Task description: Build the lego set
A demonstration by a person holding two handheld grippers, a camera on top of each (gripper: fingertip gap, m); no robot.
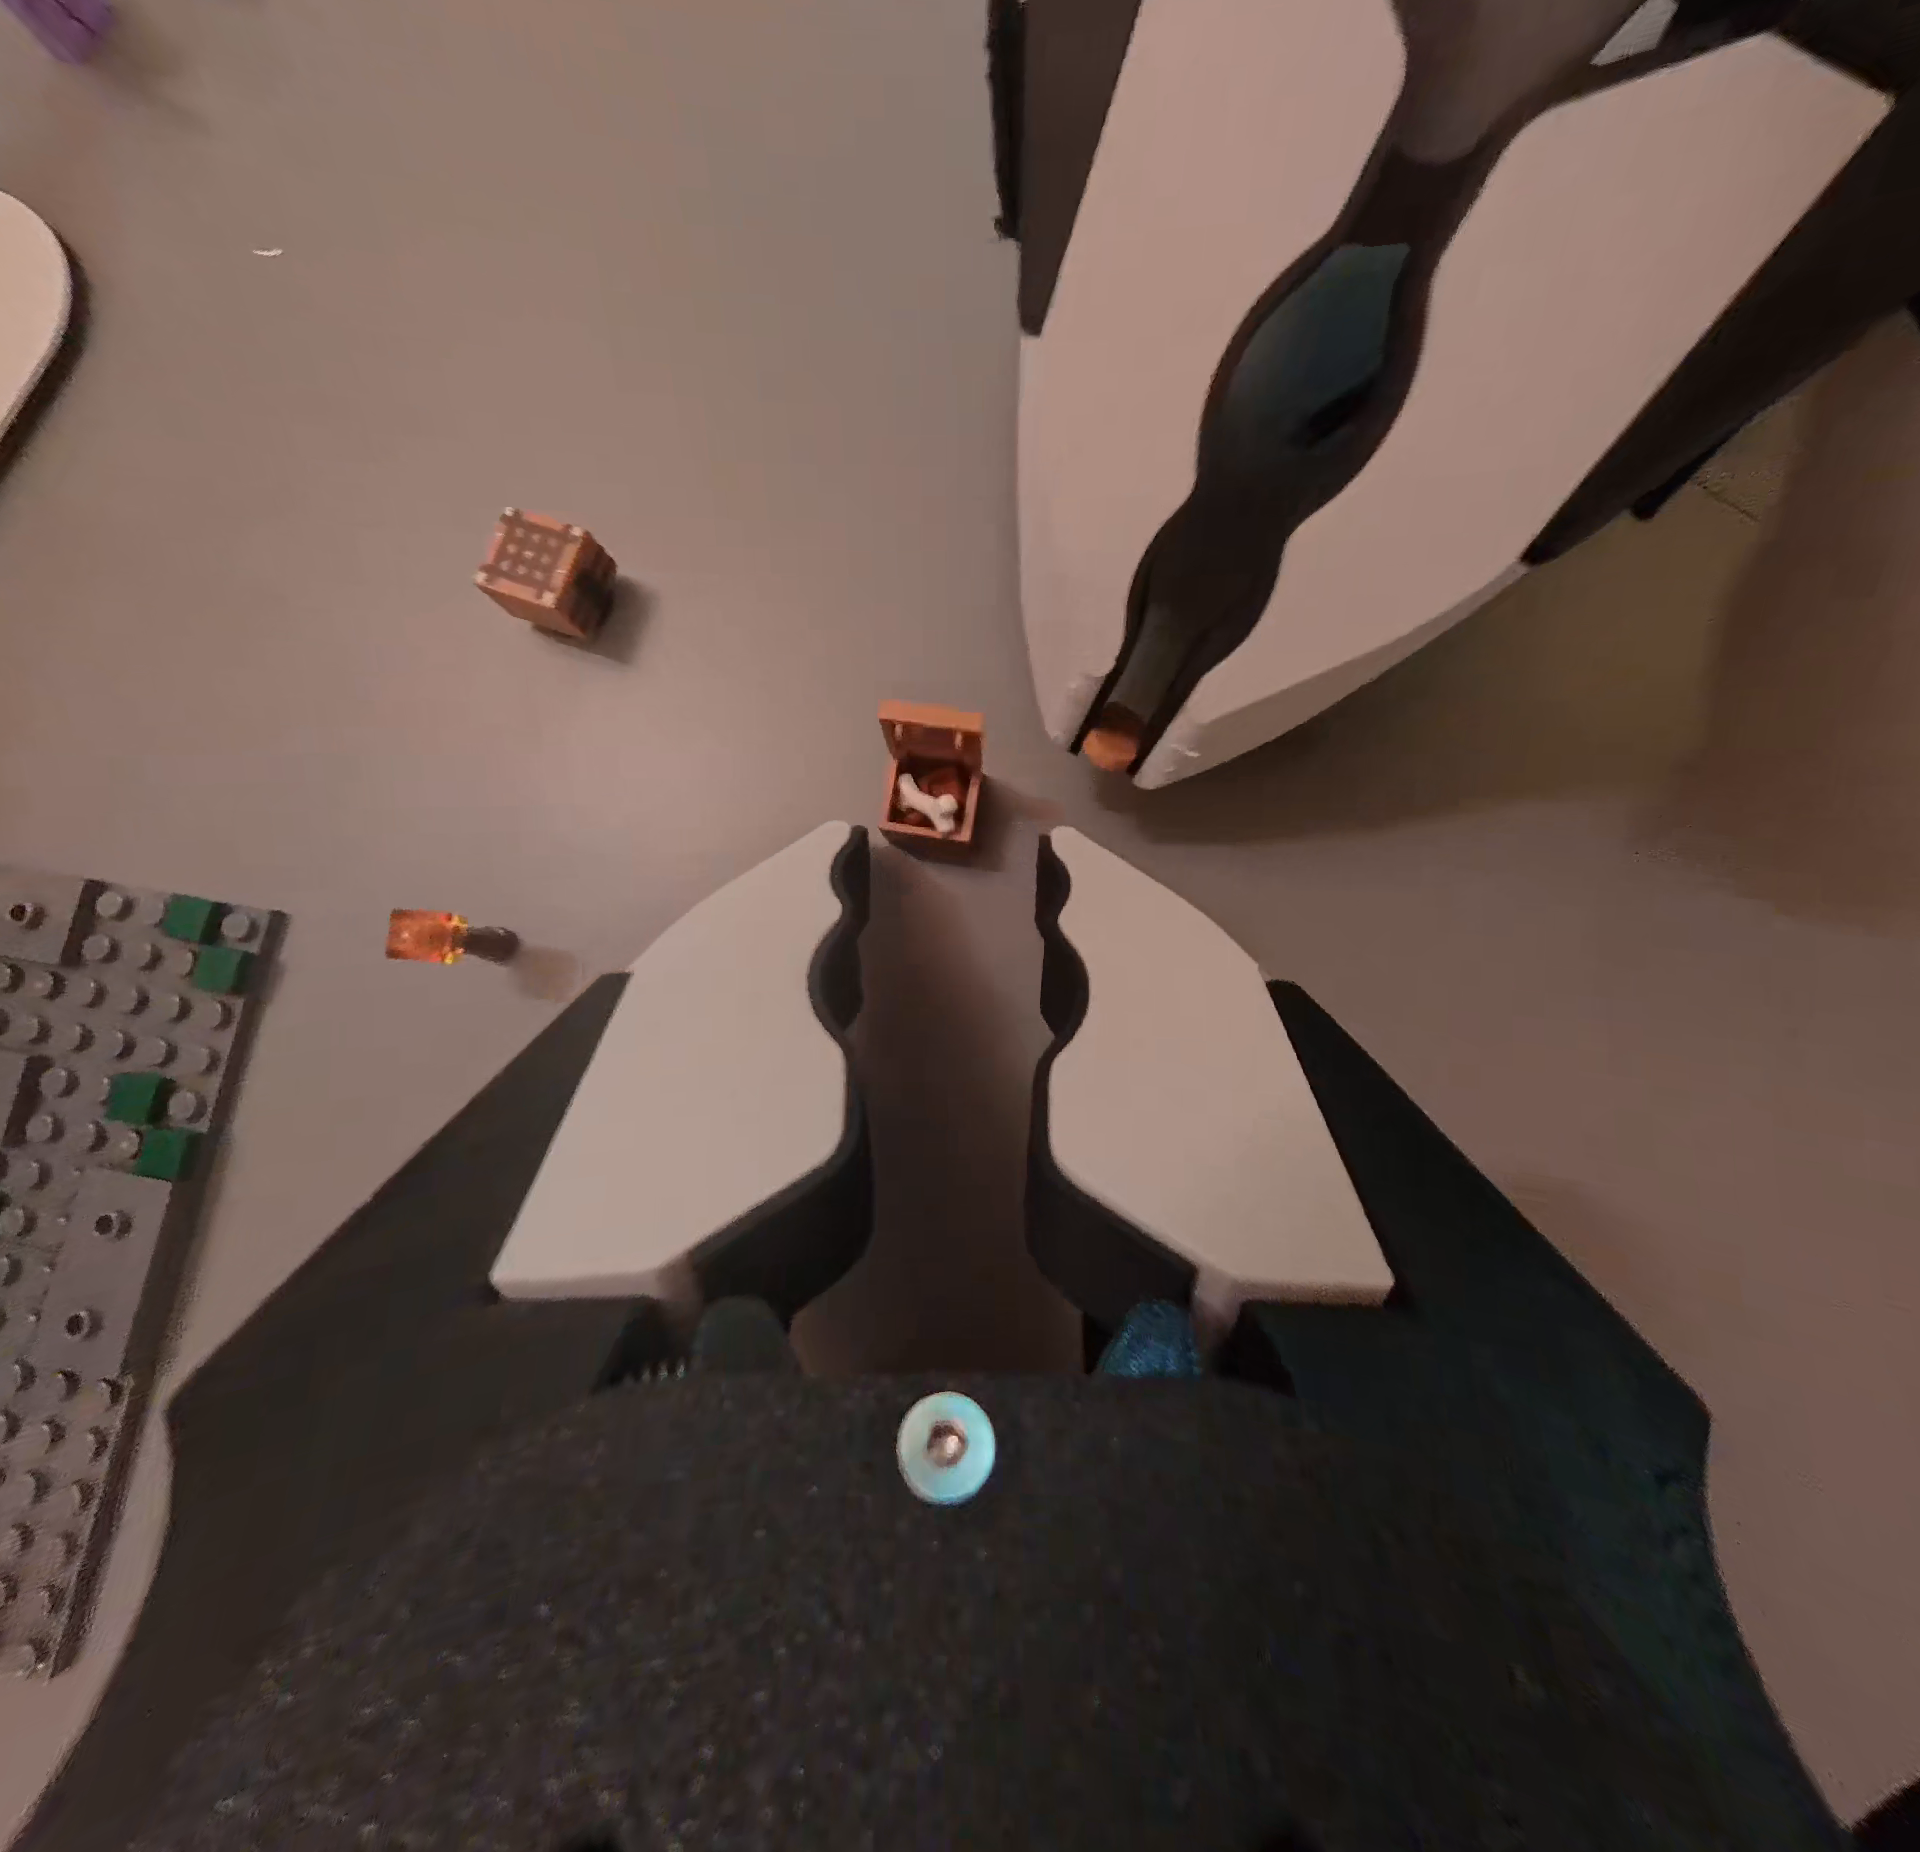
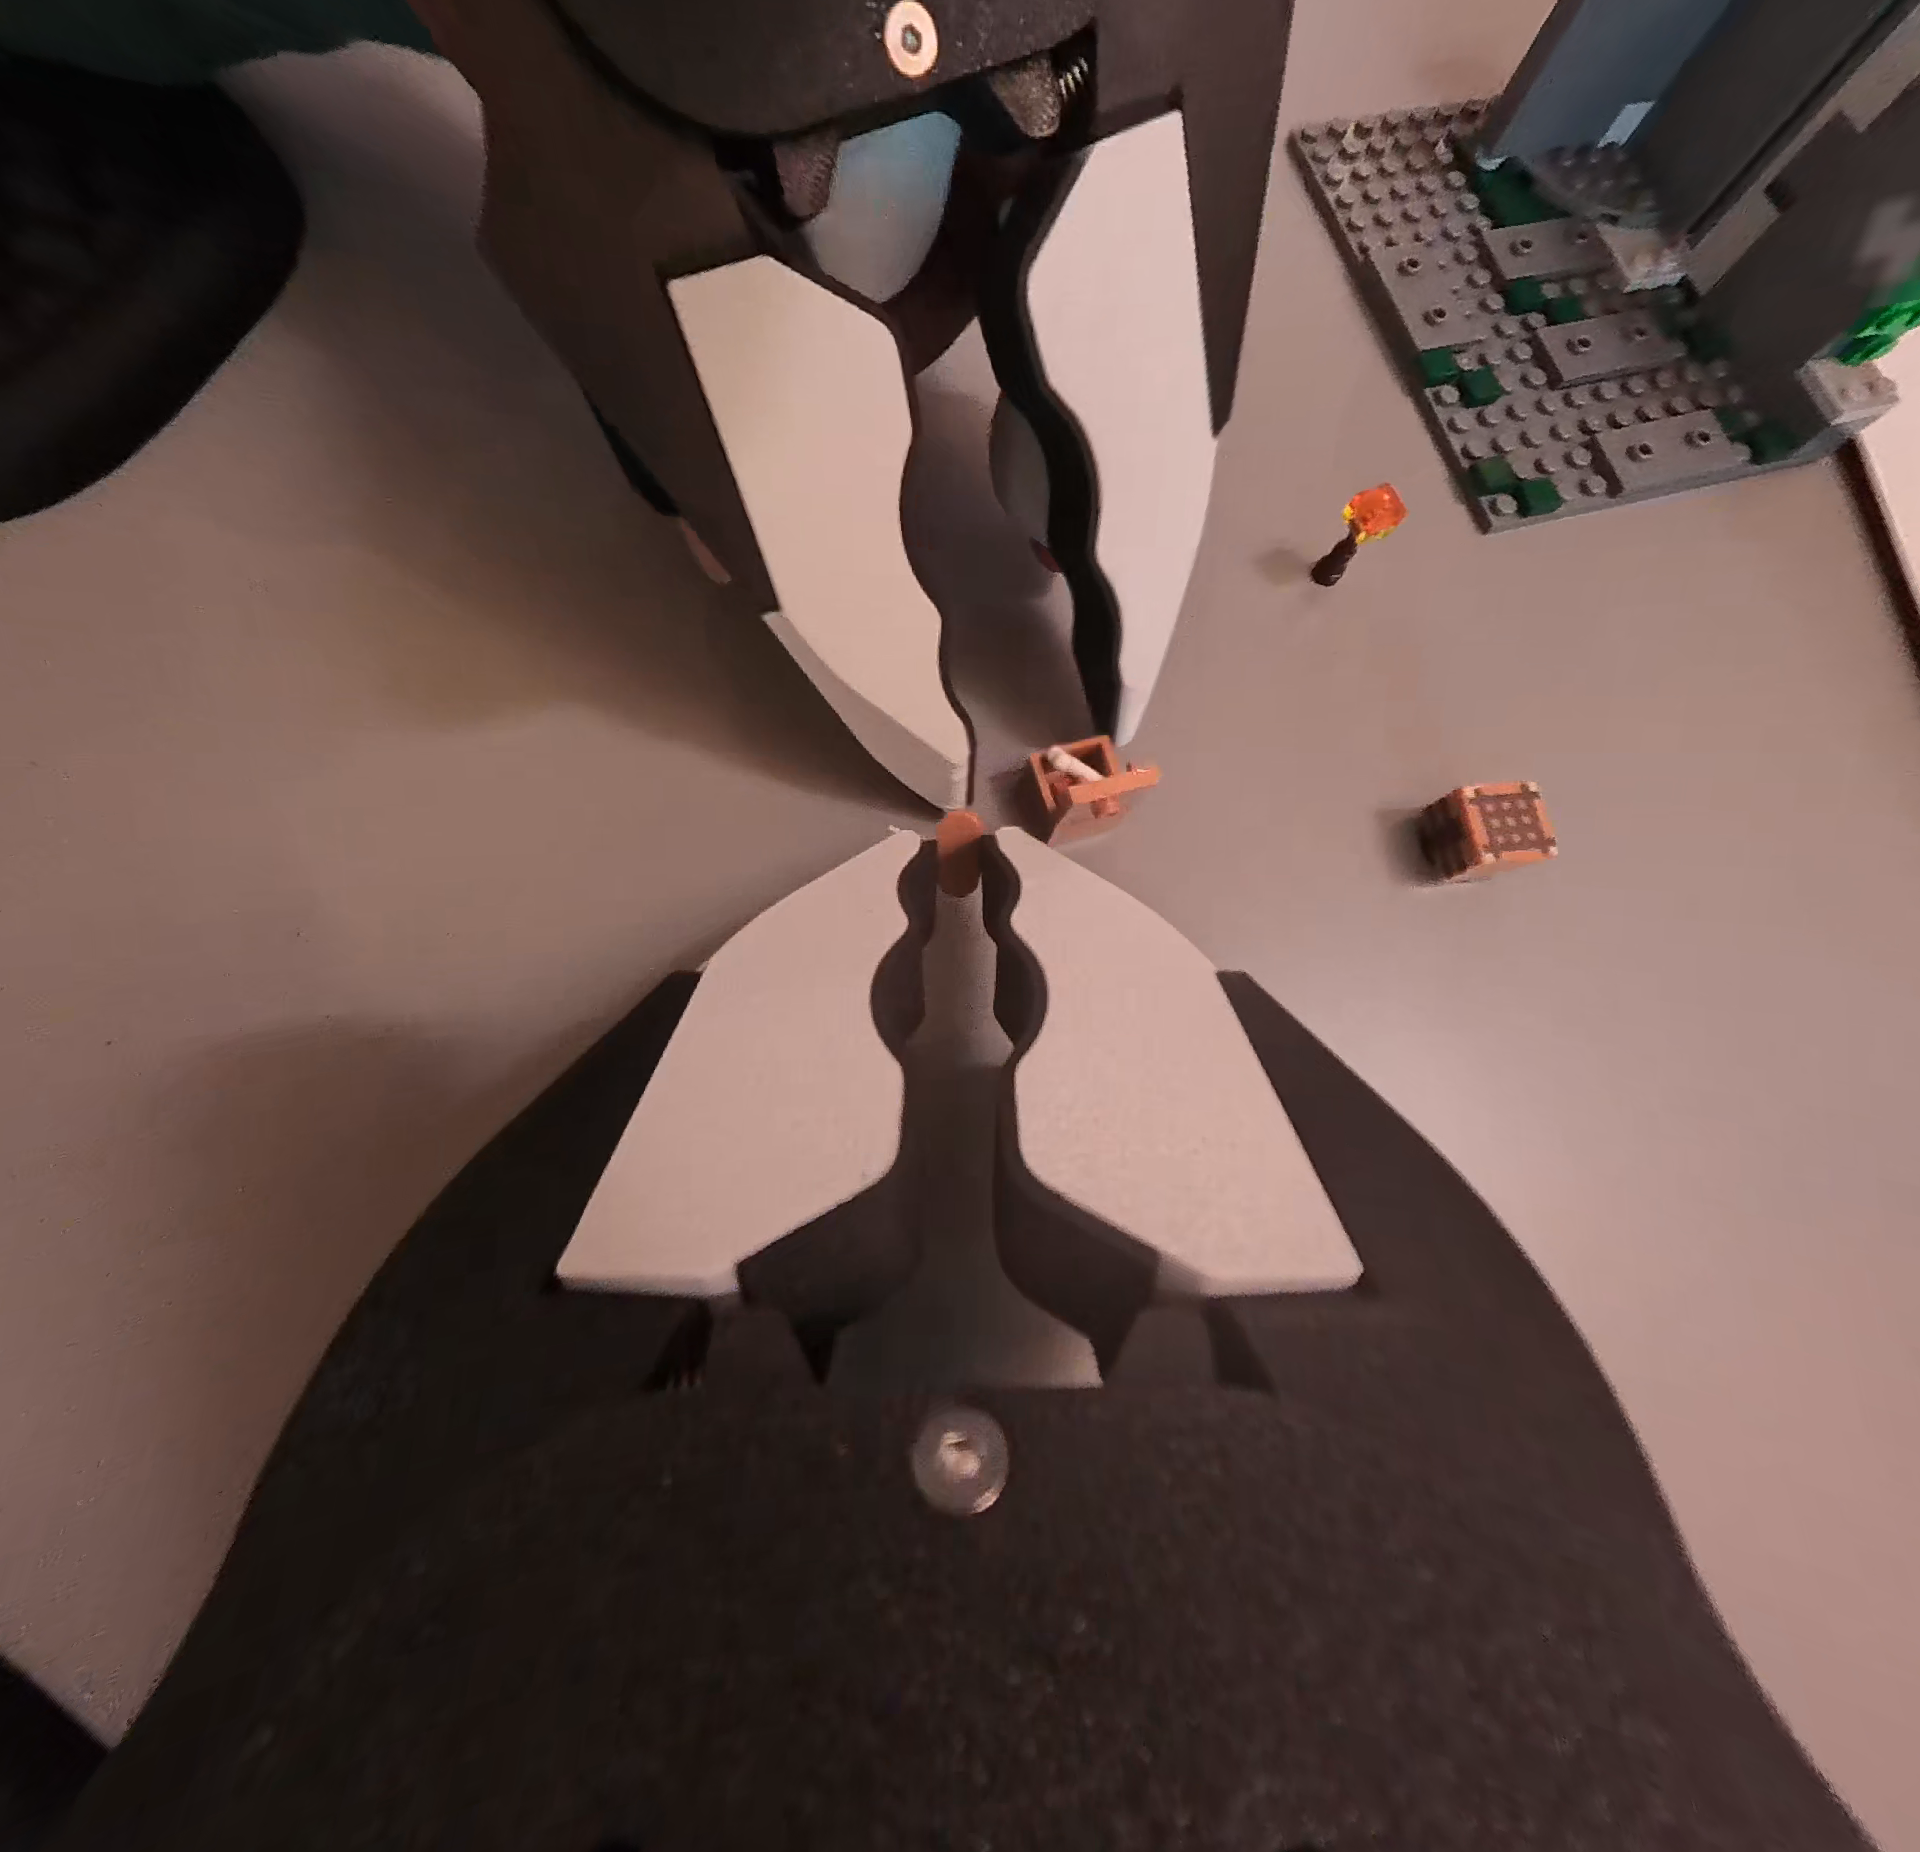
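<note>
A small brown piece (image 2: 958,855) is clamped at the very tips of the right claw (image 2: 958,846), whose fingers are drawn together on it. The left claw (image 1: 948,846) is held with its fingers apart and nothing between them. Just ahead of the left claw's tips, a small brown chest (image 1: 932,786) is seen on the grey desk (image 1: 727,296), its lid open and a white bone (image 1: 928,803) lying inside. The chest is found between the two claws, just beside the right claw's tips. Farther ahead and to the left of the left claw, a brown cube (image 1: 548,573) with a grid-patterned top is set on the desk. To the left of the left claw, a torch with an orange flame (image 1: 449,938) lies on its side, and beyond it a grey studded baseplate (image 1: 94,1179) with green pieces is placed.
</note>
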